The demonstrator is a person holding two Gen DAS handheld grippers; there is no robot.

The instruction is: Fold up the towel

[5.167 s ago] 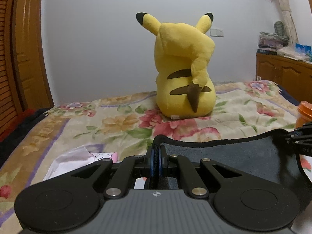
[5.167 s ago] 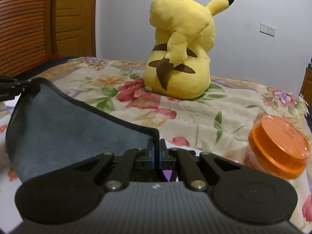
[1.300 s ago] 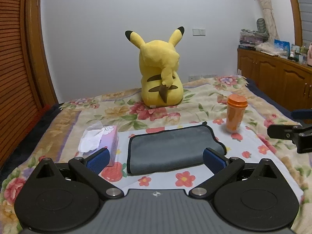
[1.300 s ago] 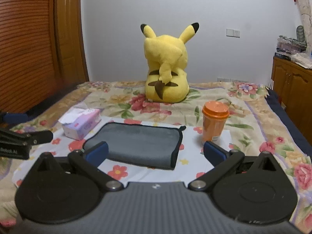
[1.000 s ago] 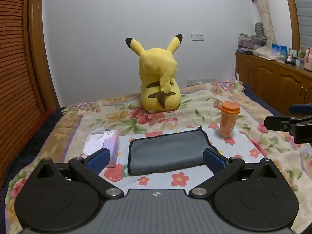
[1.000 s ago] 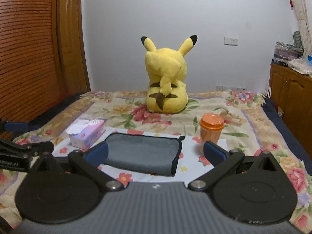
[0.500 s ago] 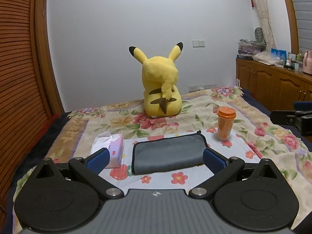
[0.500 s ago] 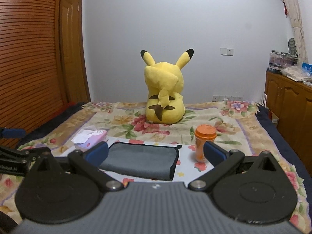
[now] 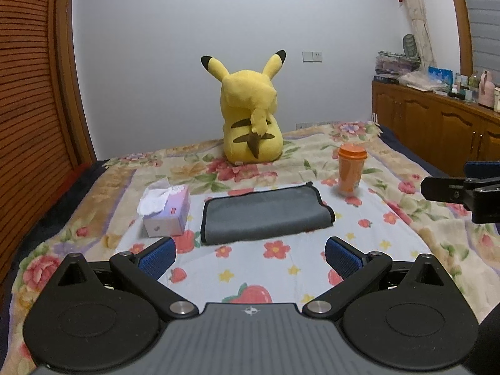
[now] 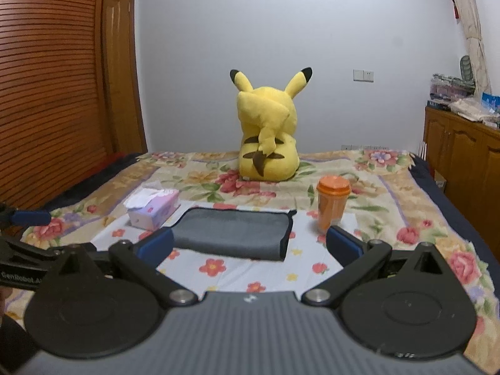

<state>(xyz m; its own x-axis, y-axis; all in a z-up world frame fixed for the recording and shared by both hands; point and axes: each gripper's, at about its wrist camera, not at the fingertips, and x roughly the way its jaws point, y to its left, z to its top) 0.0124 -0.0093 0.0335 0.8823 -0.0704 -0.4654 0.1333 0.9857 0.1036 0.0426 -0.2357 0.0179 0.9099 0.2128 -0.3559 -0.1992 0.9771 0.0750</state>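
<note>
A dark grey towel [image 9: 264,212] with black edging lies folded flat on a light flowered cloth [image 9: 281,268] on the bed. It also shows in the right wrist view [image 10: 234,231]. My left gripper [image 9: 249,257] is open and empty, held back from the towel's near edge. My right gripper [image 10: 250,247] is open and empty, also back from the towel. The right gripper shows at the right edge of the left wrist view [image 9: 462,192].
A tissue box [image 9: 167,212] stands left of the towel. An orange lidded cup [image 9: 351,168] stands to its right. A yellow plush toy [image 9: 251,118] sits at the far side of the bed. A wooden cabinet [image 9: 437,125] stands at the right, a wooden door [image 10: 62,78] at the left.
Both grippers let go of the towel, opened and pulled back and up. The towel now lies folded on the cloth and looks farther away.
</note>
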